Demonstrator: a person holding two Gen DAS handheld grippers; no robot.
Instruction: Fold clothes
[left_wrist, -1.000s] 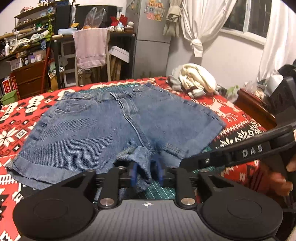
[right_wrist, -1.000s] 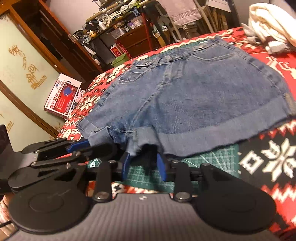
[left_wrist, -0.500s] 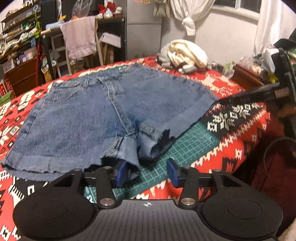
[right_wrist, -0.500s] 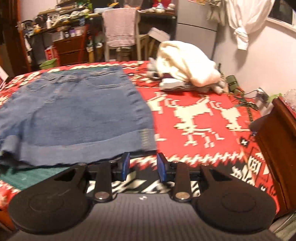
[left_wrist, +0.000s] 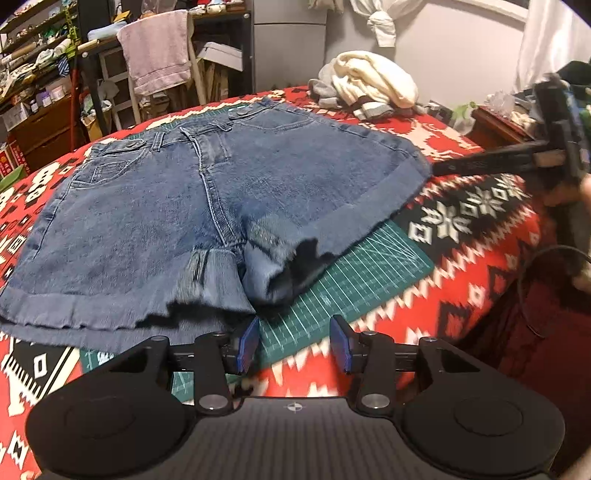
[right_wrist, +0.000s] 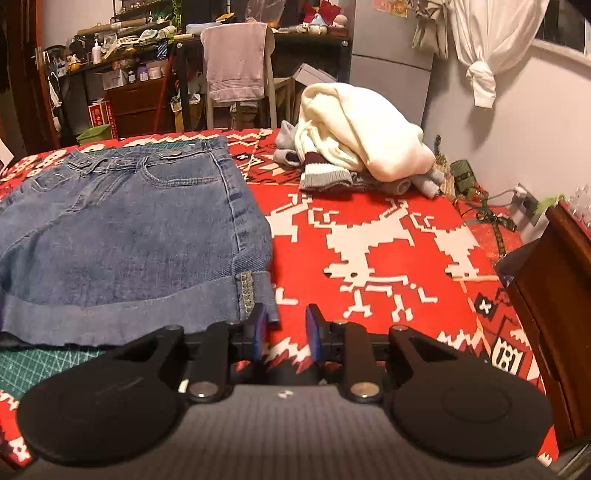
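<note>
Blue denim shorts (left_wrist: 207, 206) lie flat on the red patterned blanket (left_wrist: 461, 236), waistband at the far side and cuffed leg hems toward me. My left gripper (left_wrist: 293, 341) is open just in front of the crotch, over the green cutting mat (left_wrist: 354, 273), with nothing between its fingers. In the right wrist view the shorts (right_wrist: 122, 240) fill the left half. My right gripper (right_wrist: 284, 330) is open at the cuff's right corner, its left pad touching the hem, holding nothing. The right gripper (left_wrist: 517, 162) also shows at the far right in the left wrist view.
A heap of cream and grey clothes (right_wrist: 354, 140) sits at the blanket's far side. A wooden nightstand (right_wrist: 554, 288) stands close on the right. A chair draped with a pink towel (right_wrist: 236, 62) and cluttered shelves are beyond the bed.
My left gripper let go of the crotch of the shorts, opened and drew back. My right gripper swung from the crotch over to the right leg's cuff corner.
</note>
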